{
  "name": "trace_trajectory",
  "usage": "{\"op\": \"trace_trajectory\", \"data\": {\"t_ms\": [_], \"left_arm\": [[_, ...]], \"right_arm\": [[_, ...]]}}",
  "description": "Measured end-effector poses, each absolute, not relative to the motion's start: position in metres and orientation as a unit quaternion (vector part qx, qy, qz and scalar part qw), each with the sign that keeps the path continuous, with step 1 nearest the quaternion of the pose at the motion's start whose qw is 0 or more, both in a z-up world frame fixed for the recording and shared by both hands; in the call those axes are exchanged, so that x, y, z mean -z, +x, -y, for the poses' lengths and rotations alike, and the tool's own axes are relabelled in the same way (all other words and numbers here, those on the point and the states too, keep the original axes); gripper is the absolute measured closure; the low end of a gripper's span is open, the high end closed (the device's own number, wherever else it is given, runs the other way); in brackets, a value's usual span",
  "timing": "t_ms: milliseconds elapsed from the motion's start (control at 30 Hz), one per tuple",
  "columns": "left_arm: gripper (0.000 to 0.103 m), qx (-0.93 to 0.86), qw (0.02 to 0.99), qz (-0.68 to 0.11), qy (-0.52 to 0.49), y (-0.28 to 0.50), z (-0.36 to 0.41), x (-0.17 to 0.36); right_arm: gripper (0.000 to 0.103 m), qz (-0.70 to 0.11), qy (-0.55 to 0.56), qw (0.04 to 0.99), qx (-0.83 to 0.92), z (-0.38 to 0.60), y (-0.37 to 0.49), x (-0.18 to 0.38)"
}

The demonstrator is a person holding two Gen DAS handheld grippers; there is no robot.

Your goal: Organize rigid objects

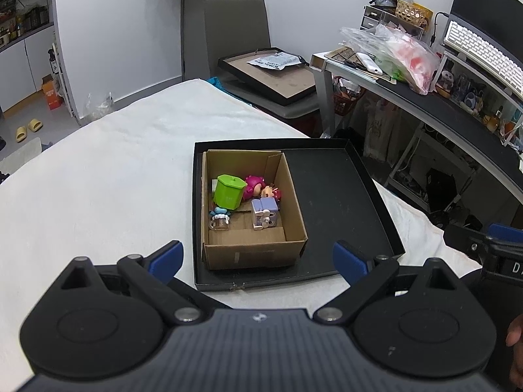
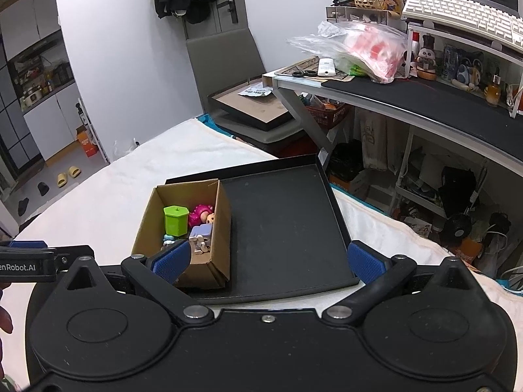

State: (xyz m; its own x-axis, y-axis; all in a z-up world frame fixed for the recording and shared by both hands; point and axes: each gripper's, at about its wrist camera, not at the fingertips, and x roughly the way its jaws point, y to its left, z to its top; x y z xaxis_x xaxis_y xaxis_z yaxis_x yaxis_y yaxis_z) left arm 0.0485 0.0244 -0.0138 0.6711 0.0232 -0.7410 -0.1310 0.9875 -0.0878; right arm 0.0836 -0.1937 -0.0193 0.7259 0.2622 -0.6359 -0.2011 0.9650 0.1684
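Note:
A cardboard box [image 1: 255,254] [image 2: 215,261] stands in the left part of a black tray [image 1: 340,196] [image 2: 281,228] on the white-covered table. In it lie a green bin toy [image 1: 228,191] [image 2: 176,220], a pink doll [image 1: 258,188] [image 2: 202,214], a purple block toy [image 1: 264,213] [image 2: 201,232] and a small blue figure [image 1: 219,219] [image 2: 167,239]. My left gripper [image 1: 258,259] is open and empty, just in front of the box. My right gripper [image 2: 268,261] is open and empty, over the tray's near edge.
The white table cloth [image 1: 98,179] spreads left of the tray. A grey chair with a framed board [image 1: 271,75] stands beyond the table. A cluttered desk [image 2: 408,94] with a plastic bag and keyboard runs along the right.

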Motion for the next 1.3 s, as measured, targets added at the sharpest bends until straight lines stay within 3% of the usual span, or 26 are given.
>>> {"op": "trace_trajectory", "data": {"t_ms": [1300], "left_arm": [[0.006,-0.035,0.912,-0.405,-0.064,0.0397,-0.0288,0.0151]], "right_arm": [[0.0,-0.367,0.04,0.918,-0.144,0.1854,0.0785,0.0223]]}}
